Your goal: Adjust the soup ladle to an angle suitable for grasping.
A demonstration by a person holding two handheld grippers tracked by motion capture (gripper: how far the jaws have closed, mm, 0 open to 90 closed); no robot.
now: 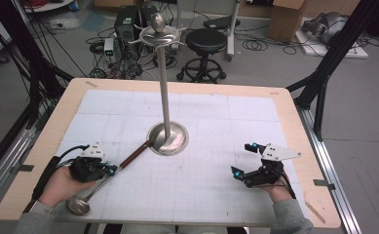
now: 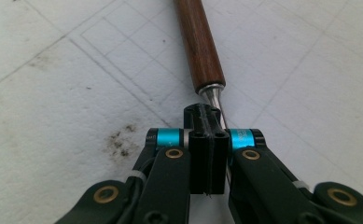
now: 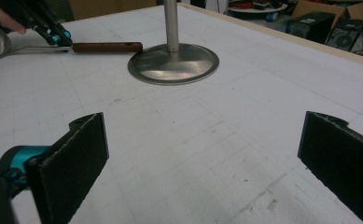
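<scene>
Ladle (image 1: 110,173) lay left of the stand (image 1: 167,138), its long axis slanting from bowl at the near table edge up to the wooden grip, whose tip touched the stand's base. We noted the left gripper (image 1: 110,169) clamped tight on the metal shaft just below the wood. Right of the stand, the right gripper (image 1: 244,161) hung well apart, jaws wide, holding nothing. Left hand clearly nearer.

No text, label, brand, number or sign can be read anywhere here.
</scene>
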